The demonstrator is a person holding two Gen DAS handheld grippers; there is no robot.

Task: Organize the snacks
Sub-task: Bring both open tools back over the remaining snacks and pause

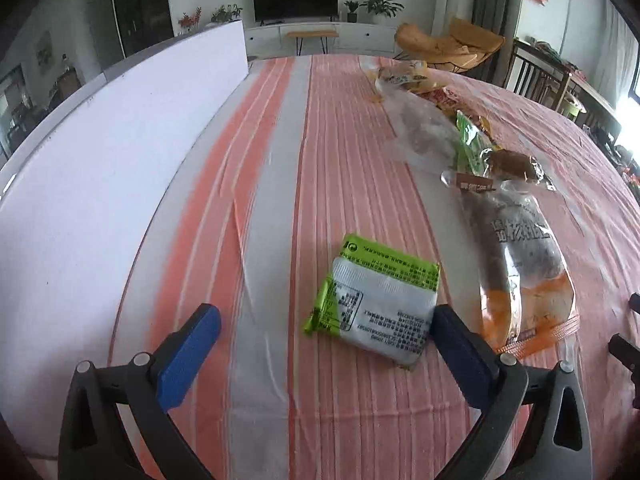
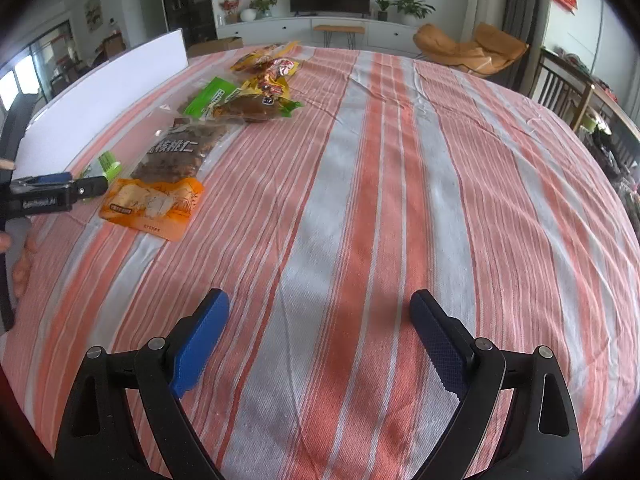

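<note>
A flat green and white snack packet [image 1: 376,308] lies on the striped tablecloth [image 1: 280,200] between the fingers of my left gripper [image 1: 326,316]. The jaws stand wide apart; the right-hand finger [image 1: 452,332] is at the packet's corner, the left one well clear of it. From the right wrist view the left gripper [image 2: 86,182] shows side-on over that green packet [image 2: 108,166]. A clear bag of dark nuts [image 1: 516,240] [image 2: 180,152] and an orange packet [image 2: 152,208] lie just beside it. My right gripper [image 2: 320,300] is open over bare cloth.
A white board [image 1: 120,160] [image 2: 100,108] stands along the table's left edge. More snack packets [image 2: 264,84] [image 1: 432,96] are piled farther back, with a green bag [image 2: 208,98] among them. A hand [image 2: 24,260] holds the left gripper. Chairs stand beyond the table at right.
</note>
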